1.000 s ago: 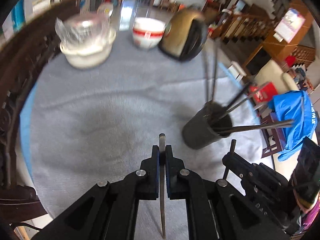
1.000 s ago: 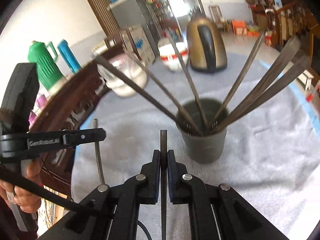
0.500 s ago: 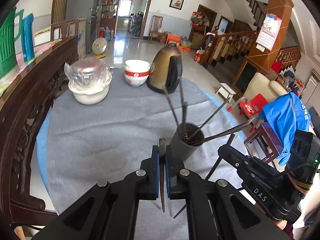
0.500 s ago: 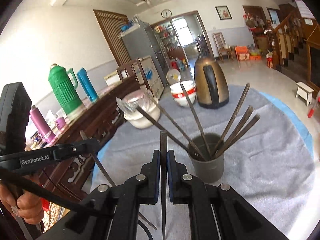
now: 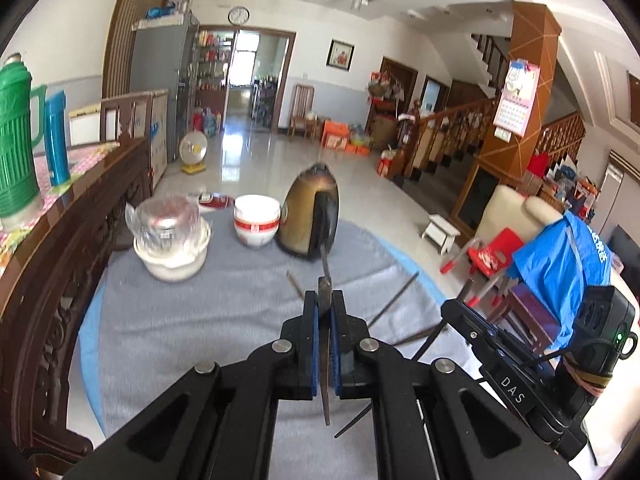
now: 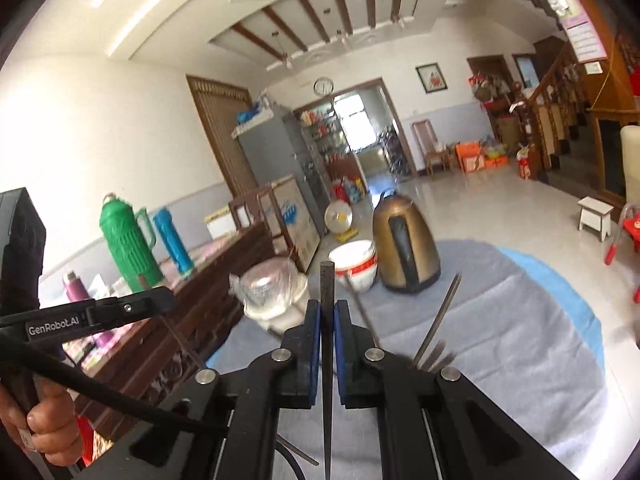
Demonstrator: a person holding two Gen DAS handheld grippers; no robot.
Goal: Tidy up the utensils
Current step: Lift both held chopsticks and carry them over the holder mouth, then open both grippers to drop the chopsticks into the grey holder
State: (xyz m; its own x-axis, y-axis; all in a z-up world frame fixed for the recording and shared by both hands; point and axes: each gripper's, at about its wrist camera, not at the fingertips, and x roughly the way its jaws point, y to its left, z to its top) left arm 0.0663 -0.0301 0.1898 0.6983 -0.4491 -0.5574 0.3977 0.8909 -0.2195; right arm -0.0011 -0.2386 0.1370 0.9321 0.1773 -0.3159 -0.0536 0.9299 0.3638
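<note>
In the left wrist view my left gripper [image 5: 325, 300] is shut on a thin dark chopstick [image 5: 327, 380] that stands upright between the blue pads. My right gripper [image 6: 327, 312] grips another dark chopstick [image 6: 327, 280] the same way. Both are held above the grey cloth [image 5: 192, 320]. The holder cup is hidden behind the fingers. Only the tips of several chopsticks [image 5: 394, 300] standing in it fan out beside the fingers, also visible as blurred sticks [image 6: 440, 316] in the right wrist view. Each gripper shows side-on in the other's view, the right one [image 5: 454, 312] and the left one [image 6: 160, 300].
At the table's far side stand a gold kettle [image 5: 312, 216], a red-banded white bowl [image 5: 256, 220] and a plastic-covered white bowl [image 5: 172, 240]. A carved wooden rail [image 5: 60, 280] runs along the left. Green [image 5: 16, 140] and blue [image 5: 56, 136] flasks stand behind it.
Both grippers have risen and tipped upward, each still holding its chopstick. The holder cup has slipped out of sight behind the fingers, and more of the room shows.
</note>
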